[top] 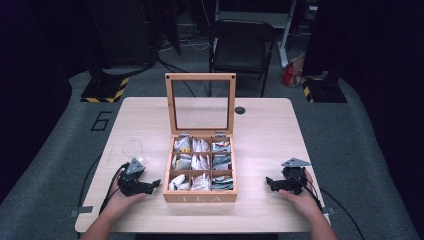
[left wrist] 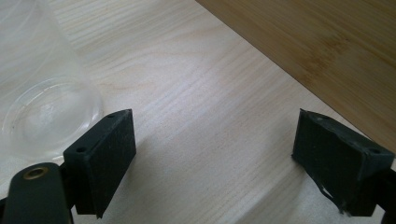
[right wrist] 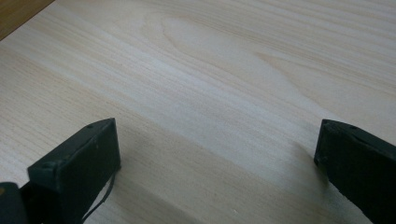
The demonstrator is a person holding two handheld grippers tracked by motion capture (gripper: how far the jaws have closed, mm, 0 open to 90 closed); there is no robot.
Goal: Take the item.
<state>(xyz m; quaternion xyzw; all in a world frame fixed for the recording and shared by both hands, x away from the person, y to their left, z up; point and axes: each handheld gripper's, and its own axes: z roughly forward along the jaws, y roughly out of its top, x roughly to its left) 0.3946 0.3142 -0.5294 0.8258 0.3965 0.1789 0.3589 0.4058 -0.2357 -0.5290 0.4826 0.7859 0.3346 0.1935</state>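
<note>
Pale table [top: 270,135] held an open tea box [top: 201,196] at centre, bags untouched. Your left gripper [top: 145,186] at 8 o'clock beside a cup [top: 132,149], right gripper [top: 274,184] at 4: both gaped wide, empty; nothing begun.

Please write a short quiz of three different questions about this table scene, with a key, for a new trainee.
1. True or false: the lid of the tea box stands open.
2. How many compartments does the box have?
3. Which tool is nearest the clear plastic cup? A) left tool B) right tool

Key:
1. True; the glass lid is upright.
2. Nine, in three rows of three.
3. A.
</note>
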